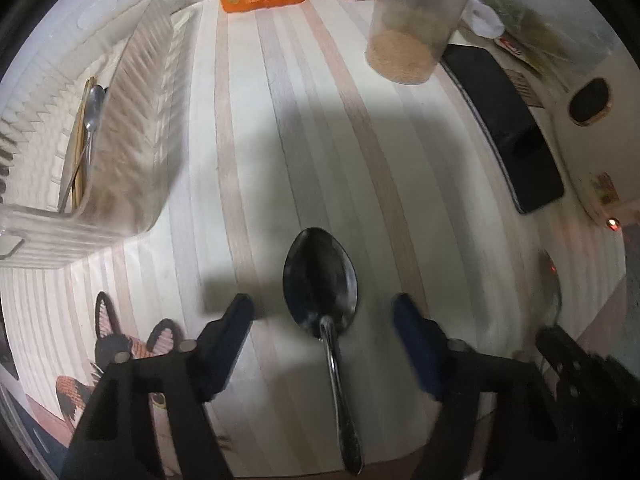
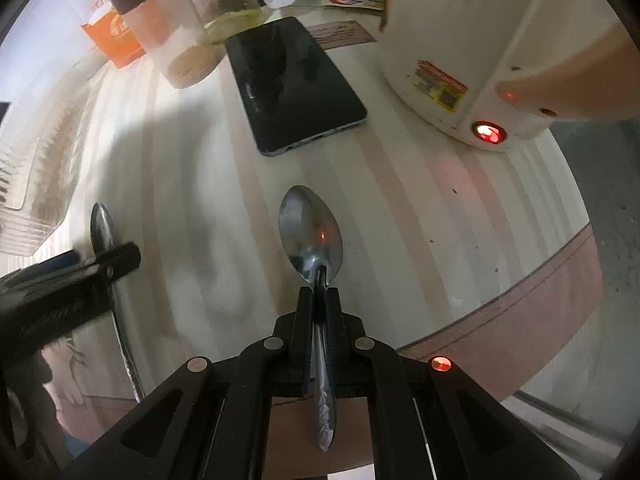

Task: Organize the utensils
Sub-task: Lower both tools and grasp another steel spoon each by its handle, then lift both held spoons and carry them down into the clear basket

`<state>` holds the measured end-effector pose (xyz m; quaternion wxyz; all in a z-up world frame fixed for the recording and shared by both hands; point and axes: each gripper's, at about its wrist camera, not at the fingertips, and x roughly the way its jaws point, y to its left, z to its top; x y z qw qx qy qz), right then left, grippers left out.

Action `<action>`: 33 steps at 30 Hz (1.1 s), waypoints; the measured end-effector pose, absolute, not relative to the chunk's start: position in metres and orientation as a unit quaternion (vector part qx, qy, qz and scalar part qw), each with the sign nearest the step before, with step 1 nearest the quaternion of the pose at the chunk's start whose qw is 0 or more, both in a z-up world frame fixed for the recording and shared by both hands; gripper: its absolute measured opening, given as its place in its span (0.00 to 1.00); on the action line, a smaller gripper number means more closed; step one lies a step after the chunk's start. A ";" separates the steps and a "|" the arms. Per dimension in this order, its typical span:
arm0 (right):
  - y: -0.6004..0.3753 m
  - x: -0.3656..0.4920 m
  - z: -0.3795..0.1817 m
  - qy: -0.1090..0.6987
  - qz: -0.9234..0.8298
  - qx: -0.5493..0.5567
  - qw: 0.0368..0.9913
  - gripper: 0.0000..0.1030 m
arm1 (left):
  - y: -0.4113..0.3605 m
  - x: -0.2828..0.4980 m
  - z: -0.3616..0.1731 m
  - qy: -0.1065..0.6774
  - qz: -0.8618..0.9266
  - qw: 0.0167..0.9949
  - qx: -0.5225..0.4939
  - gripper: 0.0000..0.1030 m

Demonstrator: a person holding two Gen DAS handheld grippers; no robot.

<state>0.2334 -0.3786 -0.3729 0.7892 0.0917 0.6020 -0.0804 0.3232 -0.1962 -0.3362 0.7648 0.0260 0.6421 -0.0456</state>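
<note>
My right gripper point(image 2: 319, 296) is clamped on a spoon's point(image 2: 311, 229) neck near the table's point(image 2: 420, 216) front edge — my left gripper point(image 1: 323, 310), jaws wide, straddles another spoon point(image 1: 320, 276) lying flat.

The dark spoon point(image 1: 320, 280) is polished metal, glossy, its handle end embossed. The second spoon point(image 2: 311, 232), also shiny metal, shows a smudged bowl and patterned handle. The striped tabletop point(image 1: 280, 140) looks smooth and matt, like laminate or cloth. At ten o'clock the ribbed organizer point(image 1: 132, 128) is translucent plastic. The phone point(image 2: 292, 80) is glossy glass, fingerprinted. The gripper fingers point(image 1: 236, 340) are matt black plastic. The cooker point(image 2: 460, 40) is smooth cream plastic.
</note>
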 end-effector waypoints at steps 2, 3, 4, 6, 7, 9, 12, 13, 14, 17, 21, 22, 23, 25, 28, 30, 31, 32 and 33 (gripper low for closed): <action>-0.380 0.231 -0.374 0.602 -0.082 0.092 0.789 0.06 | -0.197 0.324 -0.333 0.632 -0.044 0.773 0.026 0.37; -0.380 0.230 -0.375 0.602 -0.081 0.092 0.789 0.06 | -0.197 0.324 -0.332 0.628 -0.045 0.776 0.027 0.31; -0.380 0.229 -0.377 0.602 -0.080 0.091 0.789 0.06 | -0.196 0.323 -0.331 0.629 -0.050 0.775 0.028 0.31; -0.374 0.229 -0.375 0.604 -0.077 0.093 0.788 0.06 | -0.191 0.317 -0.330 0.628 -0.056 0.775 0.036 0.31; -0.372 0.229 -0.376 0.604 -0.074 0.093 0.788 0.06 | -0.179 0.314 -0.329 0.628 -0.057 0.775 0.038 0.31; -0.359 0.235 -0.376 0.607 -0.064 0.094 0.786 0.06 | -0.164 0.303 -0.329 0.630 -0.056 0.773 0.044 0.31; -0.336 0.238 -0.379 0.611 -0.039 0.093 0.785 0.06 | -0.136 0.288 -0.329 0.634 -0.046 0.770 0.052 0.31; -0.329 0.239 -0.380 0.613 -0.031 0.091 0.785 0.06 | -0.126 0.283 -0.330 0.637 -0.043 0.768 0.050 0.31; -0.316 0.241 -0.381 0.614 -0.018 0.087 0.784 0.06 | -0.113 0.278 -0.330 0.639 -0.036 0.767 0.048 0.31; -0.284 0.247 -0.379 0.618 0.013 0.075 0.783 0.06 | -0.079 0.266 -0.330 0.643 -0.014 0.764 0.044 0.31; -0.233 0.254 -0.381 0.629 0.063 0.063 0.772 0.06 | -0.035 0.255 -0.332 0.648 0.015 0.761 0.021 0.31; -0.225 0.254 -0.381 0.630 0.069 0.057 0.771 0.06 | -0.028 0.253 -0.332 0.649 0.018 0.761 0.016 0.31; -0.217 0.254 -0.382 0.631 0.073 0.051 0.770 0.06 | -0.024 0.249 -0.333 0.649 0.018 0.761 0.009 0.31; -0.208 0.257 -0.381 0.632 0.072 0.036 0.771 0.06 | -0.018 0.247 -0.333 0.648 0.015 0.762 -0.002 0.31; -0.197 0.257 -0.380 0.637 0.068 0.022 0.767 0.06 | -0.016 0.252 -0.335 0.644 0.012 0.765 -0.006 0.32; -0.197 0.260 -0.380 0.643 0.067 0.027 0.763 0.06 | -0.009 0.248 -0.335 0.644 0.011 0.765 -0.018 0.32; -0.194 0.263 -0.380 0.645 0.066 0.029 0.761 0.06 | -0.007 0.244 -0.334 0.644 0.009 0.765 -0.019 0.32; -0.189 0.266 -0.381 0.646 0.064 0.030 0.760 0.06 | -0.008 0.246 -0.334 0.644 0.008 0.765 -0.018 0.32; -0.186 0.268 -0.381 0.646 0.062 0.030 0.760 0.06 | -0.010 0.248 -0.334 0.644 0.008 0.765 -0.017 0.32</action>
